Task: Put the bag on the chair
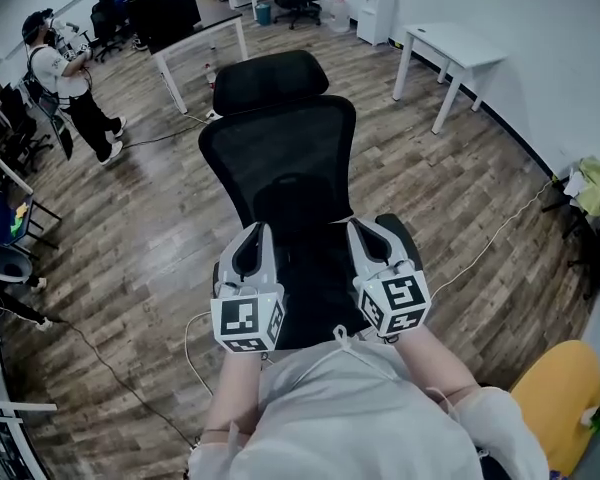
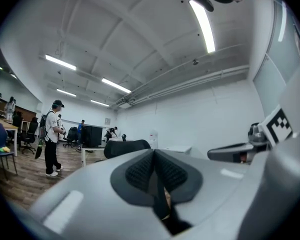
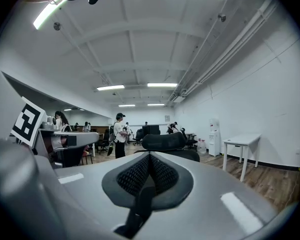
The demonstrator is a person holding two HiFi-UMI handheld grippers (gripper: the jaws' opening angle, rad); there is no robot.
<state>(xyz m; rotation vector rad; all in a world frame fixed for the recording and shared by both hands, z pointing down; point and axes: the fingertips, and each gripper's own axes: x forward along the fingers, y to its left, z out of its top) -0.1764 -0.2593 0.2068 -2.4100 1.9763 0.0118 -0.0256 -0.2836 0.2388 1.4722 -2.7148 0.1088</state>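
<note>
Left gripper and right gripper, jaws pressed together, face the chair dead ahead; the bag seemingly lies behind them.

The chair shows only part of its seat. The rest is covered by the left gripper, the right gripper and a pale cloth cut off at the lower edge. Whether that cloth is bag or clothing cannot be told. A yellow object runs off the corner.
</note>
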